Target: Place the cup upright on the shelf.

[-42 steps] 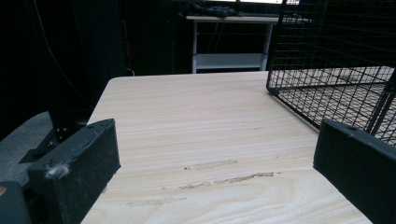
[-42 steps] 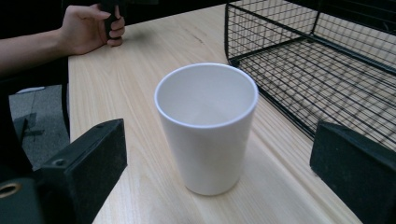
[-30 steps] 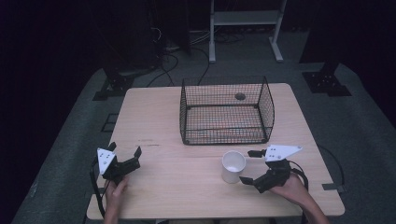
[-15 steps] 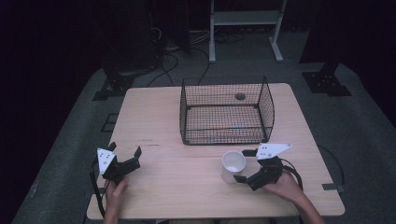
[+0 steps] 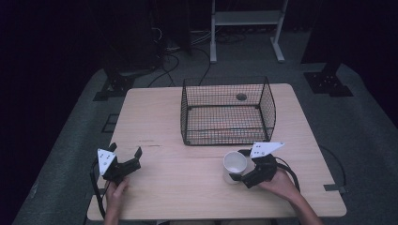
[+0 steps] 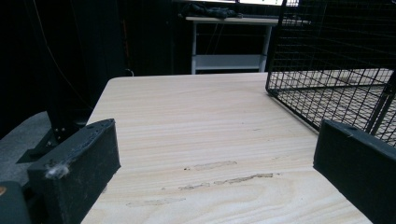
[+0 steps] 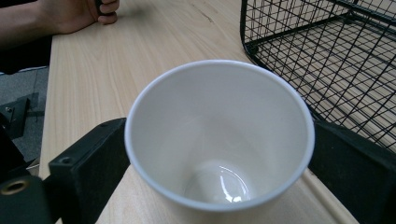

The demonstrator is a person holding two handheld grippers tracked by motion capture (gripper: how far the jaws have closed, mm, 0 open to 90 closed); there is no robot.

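Cup (image 7: 219,140) between right gripper (image 7: 219,163) fingers (image 7: 88,163), seemingly touching both.

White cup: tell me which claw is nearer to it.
Right. The right claw has the white cup between its jaws, by the wire basket. The left claw sits open far across the table.
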